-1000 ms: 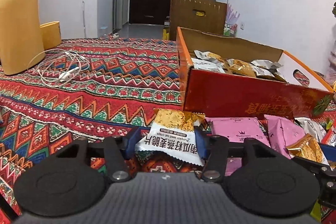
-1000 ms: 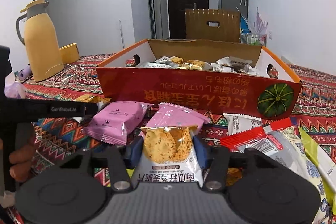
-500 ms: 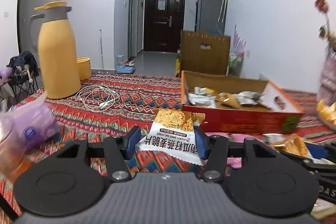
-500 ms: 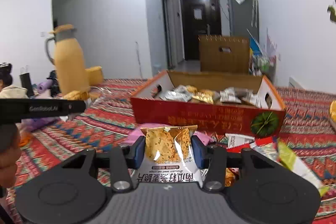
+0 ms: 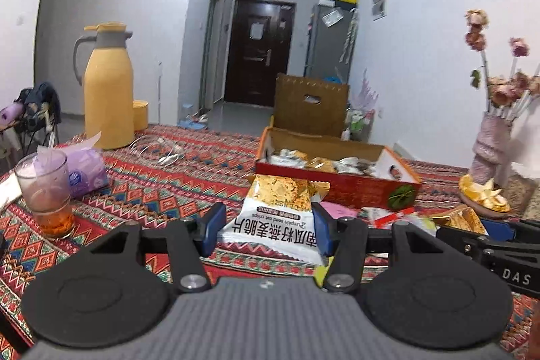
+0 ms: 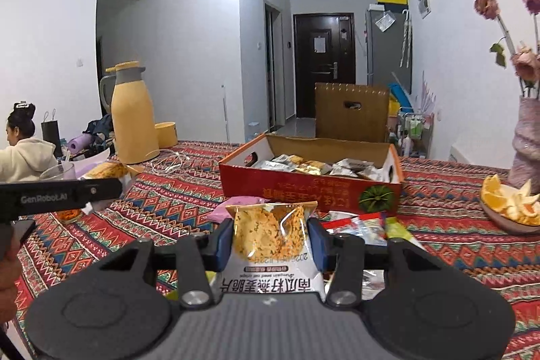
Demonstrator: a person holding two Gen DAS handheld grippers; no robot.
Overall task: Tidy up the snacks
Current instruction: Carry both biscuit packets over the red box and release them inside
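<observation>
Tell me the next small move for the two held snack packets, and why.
Probably carry both forward over the open red cardboard box and release them there. The left hand-held gripper and right hand-held gripper each clamp a white-and-gold crisp packet above the patterned tablecloth, and the box ahead already holds similar packets.

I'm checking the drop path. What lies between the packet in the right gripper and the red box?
In the right wrist view, a pink packet lies on the tablecloth between the held oat crisp packet and red box.
</observation>
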